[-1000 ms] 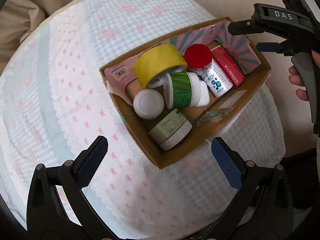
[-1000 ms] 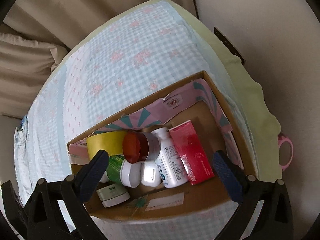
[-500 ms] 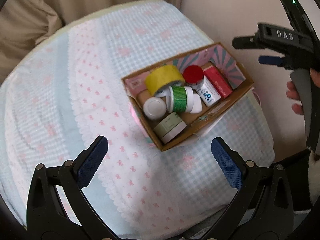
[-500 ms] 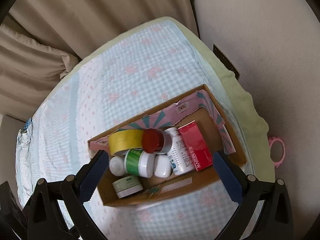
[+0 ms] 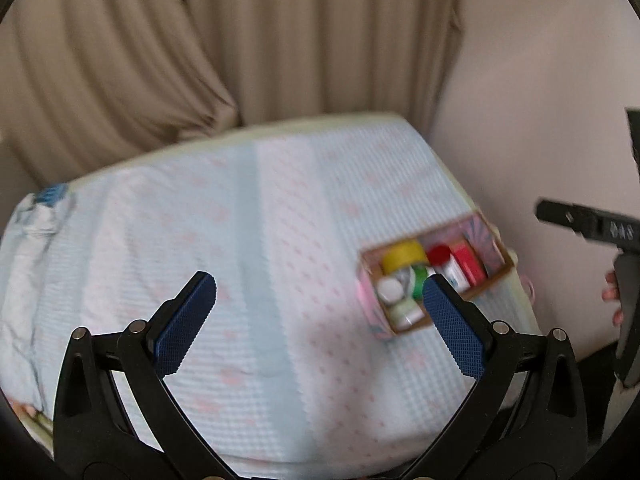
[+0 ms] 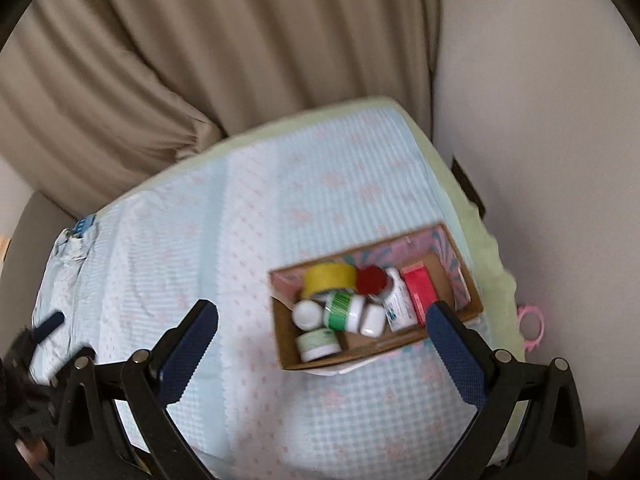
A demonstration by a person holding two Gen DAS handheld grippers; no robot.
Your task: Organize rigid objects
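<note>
Right wrist view: both tongs [image 6: 322, 320] [image 5: 320, 294] wide, one cardboard box [image 6: 474, 307] holding seven items.

1. Left claw [image 5: 320, 300]: black plastic arms, silver screws at the pivots, blue knurled pads [image 5: 186, 322] on the fingers.
2. Right claw [image 6: 322, 330]: same build, black frame, silver screws, blue textured pads [image 6: 456, 354].
3. In the left wrist view, the right claw's black body bears blurred white lettering.

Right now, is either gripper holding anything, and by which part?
Nothing is held. The left gripper and right gripper are both open and empty, away from the cardboard box.
</note>
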